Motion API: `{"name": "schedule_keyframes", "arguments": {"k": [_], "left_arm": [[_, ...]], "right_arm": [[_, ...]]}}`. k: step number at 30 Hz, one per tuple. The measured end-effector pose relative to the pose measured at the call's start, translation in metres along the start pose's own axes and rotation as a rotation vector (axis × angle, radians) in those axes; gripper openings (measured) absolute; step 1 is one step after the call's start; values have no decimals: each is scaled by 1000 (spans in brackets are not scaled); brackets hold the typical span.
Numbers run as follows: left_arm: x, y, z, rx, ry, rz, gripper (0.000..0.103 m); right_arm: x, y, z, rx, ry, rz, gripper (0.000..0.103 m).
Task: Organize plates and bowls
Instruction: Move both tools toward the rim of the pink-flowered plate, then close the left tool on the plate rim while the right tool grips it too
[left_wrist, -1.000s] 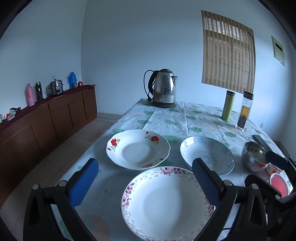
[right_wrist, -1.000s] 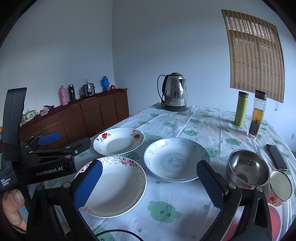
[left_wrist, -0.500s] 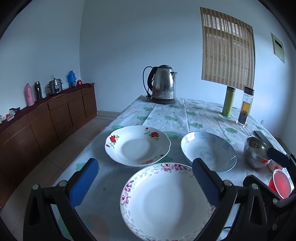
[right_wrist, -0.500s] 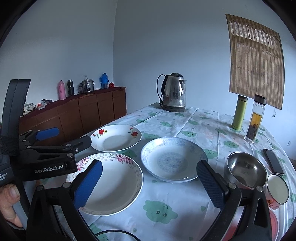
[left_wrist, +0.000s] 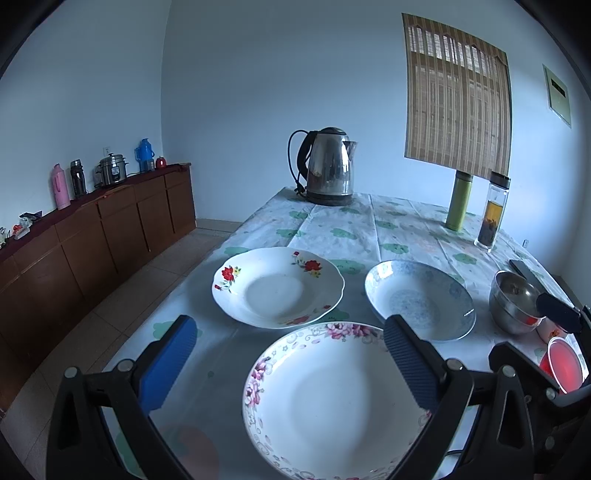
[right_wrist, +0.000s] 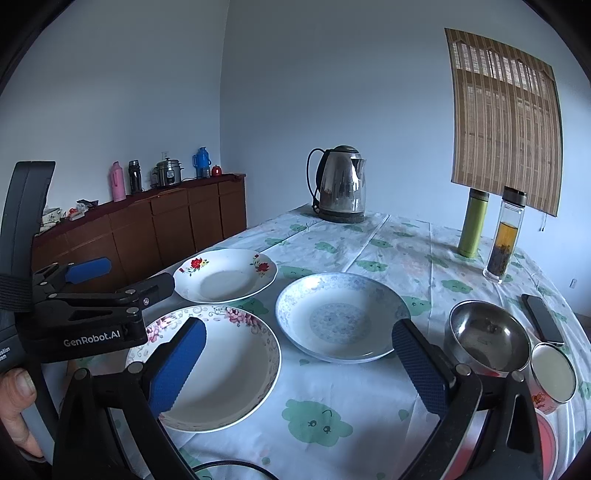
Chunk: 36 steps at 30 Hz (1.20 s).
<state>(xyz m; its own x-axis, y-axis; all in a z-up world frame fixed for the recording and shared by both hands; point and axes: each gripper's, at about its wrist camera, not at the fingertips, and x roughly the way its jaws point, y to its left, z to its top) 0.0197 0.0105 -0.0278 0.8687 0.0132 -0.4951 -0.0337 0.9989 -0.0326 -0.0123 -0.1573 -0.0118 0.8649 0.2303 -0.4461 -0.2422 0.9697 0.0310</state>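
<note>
Three plates lie on the table: a pink-flowered plate (left_wrist: 332, 402) (right_wrist: 218, 369) nearest, a red-flowered plate (left_wrist: 277, 286) (right_wrist: 225, 275) behind it, and a blue-patterned plate (left_wrist: 419, 299) (right_wrist: 341, 317) to the right. A steel bowl (left_wrist: 513, 301) (right_wrist: 487, 339) stands right of the blue plate. My left gripper (left_wrist: 288, 362) is open and empty above the pink-flowered plate's near edge; it also shows in the right wrist view (right_wrist: 123, 277). My right gripper (right_wrist: 299, 363) is open and empty, low in front of the blue plate.
A steel kettle (left_wrist: 328, 166) stands at the table's far end. A green flask (right_wrist: 474, 223) and a glass tea bottle (right_wrist: 506, 236) stand far right. A phone (right_wrist: 543, 317), a white-lidded cup (right_wrist: 552, 371) and a red lid (left_wrist: 565, 363) lie near the steel bowl. A wooden sideboard (left_wrist: 92, 236) runs along the left wall.
Both grippers have drawn back and risen slightly, so the plates sit a little farther away in both views. Nothing on the table has moved. Both grippers stay open.
</note>
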Motion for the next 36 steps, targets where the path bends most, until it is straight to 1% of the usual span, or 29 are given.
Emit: {"name": "schedule_keyframes", "arguments": {"k": [12,15,17,25,27,29,33,36], "left_arm": [[2,0,-1,2,3,-1,103],[5,0,-2,2,8,3,103],[6,1,-3,1,11,0,103],[13,4,-7,-2,26,7,103],[15,5,-9,-2,31,11,103],[19,8,-12,-7,41,19,103],[27,12,-16,-18,72,18,103],[32,16,-22,-22,95,16,103]], "right_arm": [[1,-2,0,14,-1,2,101],[3,-3,-1,16,2,4,98],[5,-3,-1,18,10,8,94],[13,-4,-3,25,20,18,93],[17,-5,-3,27,26,25,90],[21,-6,-4,31,40,32,83],[33,-9,-9,39,80,41,77],[45,-12,-14,52,123,60,68]]}}
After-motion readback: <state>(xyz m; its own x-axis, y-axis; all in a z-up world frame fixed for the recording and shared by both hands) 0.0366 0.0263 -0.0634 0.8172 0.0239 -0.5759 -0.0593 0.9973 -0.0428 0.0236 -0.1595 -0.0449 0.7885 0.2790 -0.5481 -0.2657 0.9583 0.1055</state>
